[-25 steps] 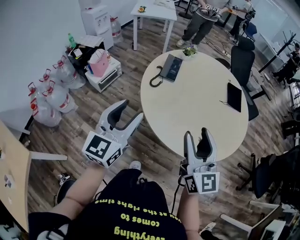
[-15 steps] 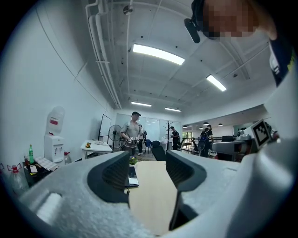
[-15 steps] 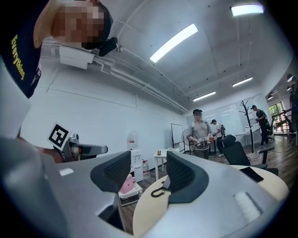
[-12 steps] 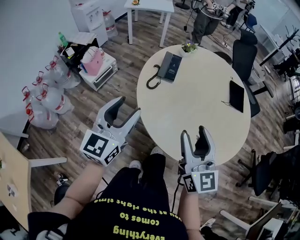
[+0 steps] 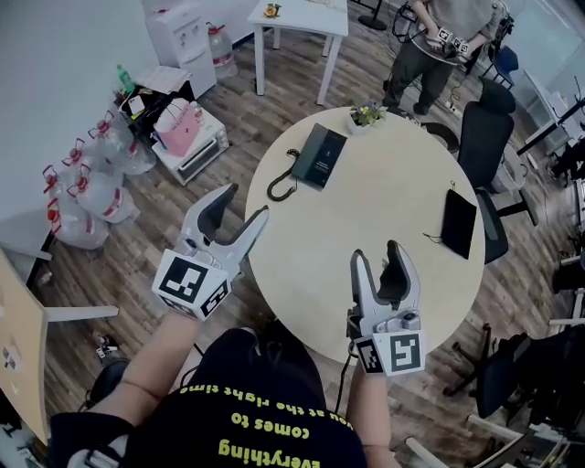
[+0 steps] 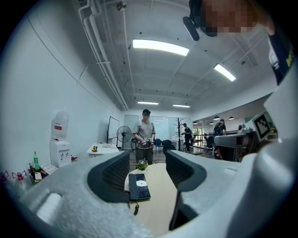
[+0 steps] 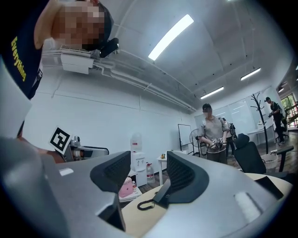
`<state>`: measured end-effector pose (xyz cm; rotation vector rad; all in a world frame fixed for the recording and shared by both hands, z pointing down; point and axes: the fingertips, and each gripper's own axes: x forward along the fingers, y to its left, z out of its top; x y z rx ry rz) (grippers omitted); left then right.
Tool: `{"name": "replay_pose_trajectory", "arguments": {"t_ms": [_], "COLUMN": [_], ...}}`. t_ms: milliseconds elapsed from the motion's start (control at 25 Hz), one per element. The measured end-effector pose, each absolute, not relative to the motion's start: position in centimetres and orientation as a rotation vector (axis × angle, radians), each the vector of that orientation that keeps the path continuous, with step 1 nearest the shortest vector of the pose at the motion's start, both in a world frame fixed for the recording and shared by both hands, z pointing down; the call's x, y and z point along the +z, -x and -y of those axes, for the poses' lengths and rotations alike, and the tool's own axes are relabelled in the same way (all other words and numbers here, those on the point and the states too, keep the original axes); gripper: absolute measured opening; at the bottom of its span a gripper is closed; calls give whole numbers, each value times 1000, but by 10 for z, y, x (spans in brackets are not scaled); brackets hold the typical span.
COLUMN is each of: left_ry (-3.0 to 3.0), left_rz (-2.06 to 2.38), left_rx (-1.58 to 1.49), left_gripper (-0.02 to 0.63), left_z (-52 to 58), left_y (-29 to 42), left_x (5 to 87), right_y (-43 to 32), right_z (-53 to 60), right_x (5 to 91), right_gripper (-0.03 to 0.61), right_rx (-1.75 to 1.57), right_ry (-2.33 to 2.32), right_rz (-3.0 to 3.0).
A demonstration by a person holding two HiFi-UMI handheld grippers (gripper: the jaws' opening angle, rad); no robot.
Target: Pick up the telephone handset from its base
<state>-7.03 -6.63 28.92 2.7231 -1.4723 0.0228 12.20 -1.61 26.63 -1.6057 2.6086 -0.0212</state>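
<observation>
A dark telephone (image 5: pixel 320 155) with its handset resting on the base lies at the far left of the round table (image 5: pixel 366 228), its coiled cord (image 5: pixel 279 187) trailing toward me. My left gripper (image 5: pixel 239 208) is open and empty at the table's left edge, well short of the phone. My right gripper (image 5: pixel 377 256) is open and empty over the table's near part. In the left gripper view the telephone (image 6: pixel 139 186) shows between the jaws of the left gripper (image 6: pixel 148 172). In the right gripper view the telephone (image 7: pixel 160 195) and cord (image 7: pixel 146 204) are partly hidden behind the right gripper (image 7: pixel 148 174).
A black tablet (image 5: pixel 457 219) lies at the table's right and a small plant (image 5: pixel 367 114) at its far edge. An office chair (image 5: pixel 480 128) stands beyond, and a person (image 5: pixel 439 41) stands behind the table. Water bottles (image 5: pixel 82 192), a microwave (image 5: pixel 192 151) and a white table (image 5: pixel 302 18) are at the left.
Both grippers have moved forward toward the round table. The right one now hangs over the tabletop and the left one has reached its left edge. The phone looks nearer.
</observation>
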Motion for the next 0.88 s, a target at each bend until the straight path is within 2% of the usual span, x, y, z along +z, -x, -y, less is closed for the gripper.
{"name": "replay_pose_trajectory", "arguments": {"t_ms": [440,880], "left_ry": [-2637,-2620], "left_rz": [1522,1457], "left_rx": [71,113], "left_gripper": [245,247], "left_z": [112,172], "left_y": [39,44], "left_x": [315,347], "right_y": [-154,-151], "right_z": [65,112], "right_x": [299,318], "right_gripper": [239,239], "right_rx": [-138,-184], "right_ry": [1553,1668], "right_rz": [-2648,-2598]}}
